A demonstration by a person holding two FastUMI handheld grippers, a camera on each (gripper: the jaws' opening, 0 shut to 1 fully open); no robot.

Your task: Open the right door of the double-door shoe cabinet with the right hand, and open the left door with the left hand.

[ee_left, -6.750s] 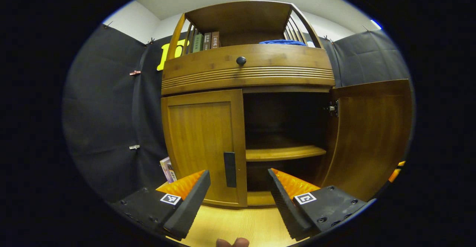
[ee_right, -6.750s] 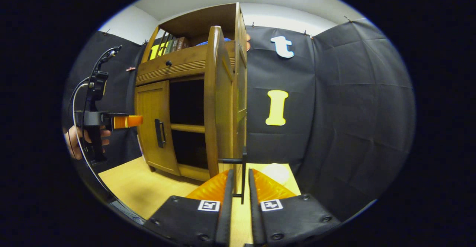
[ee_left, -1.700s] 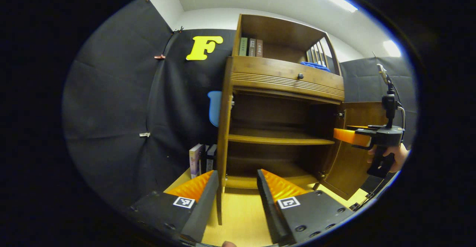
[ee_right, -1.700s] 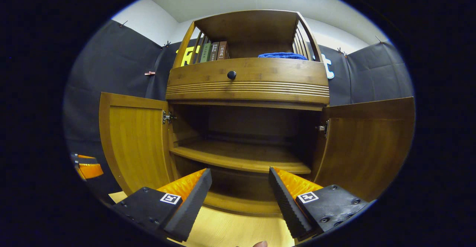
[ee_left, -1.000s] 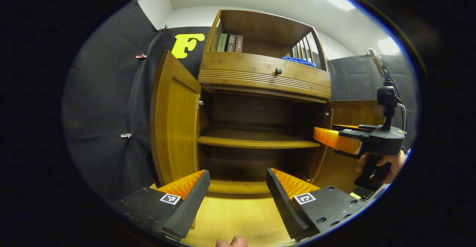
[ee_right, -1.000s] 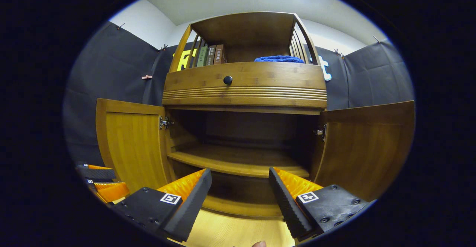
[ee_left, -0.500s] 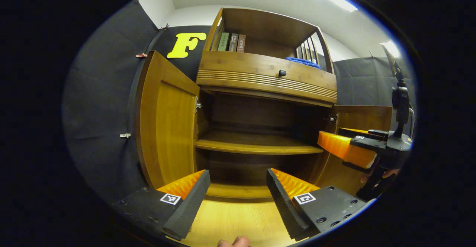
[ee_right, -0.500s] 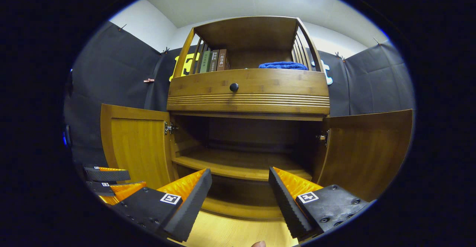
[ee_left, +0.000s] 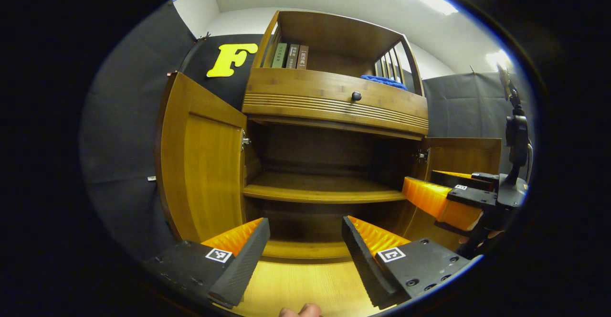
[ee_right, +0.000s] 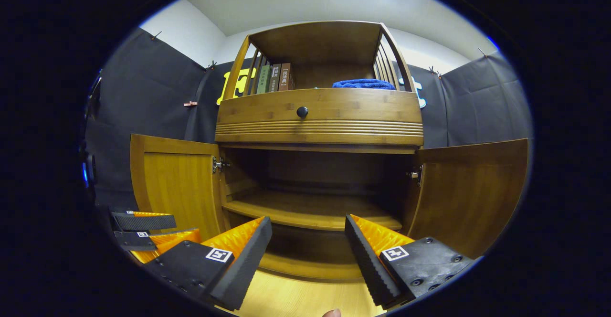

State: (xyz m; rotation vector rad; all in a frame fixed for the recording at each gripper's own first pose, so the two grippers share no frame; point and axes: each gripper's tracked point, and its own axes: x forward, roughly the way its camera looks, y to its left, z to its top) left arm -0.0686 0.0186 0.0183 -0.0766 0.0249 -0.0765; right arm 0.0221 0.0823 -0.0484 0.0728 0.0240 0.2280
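The wooden shoe cabinet [ee_right: 317, 116] stands ahead with both lower doors swung wide. Its left door [ee_right: 176, 185] and right door [ee_right: 470, 188] show their inner faces, and the dark inside with one shelf [ee_right: 310, 214] is bare. In the left gripper view the left door [ee_left: 200, 178] stands out at the left and the right door [ee_left: 458, 157] sits behind the other gripper. My left gripper [ee_left: 305, 248] is open and holds nothing, back from the cabinet. My right gripper [ee_right: 308, 248] is open too, facing the opening; it appears at the right edge [ee_left: 429, 190] of the left gripper view.
Above the doors is a drawer with a round black knob [ee_right: 302, 111]. The top shelf holds several books [ee_right: 274, 78] and a folded blue cloth [ee_right: 363, 84]. Pale wood flooring [ee_left: 305, 286] lies in front. Black cloth walls close in on both sides.
Since 6.8 s ago my left gripper pulled the left door open, let go and backed off. My right gripper released the right door's handle and turned to face the cabinet. Lately both only drift.
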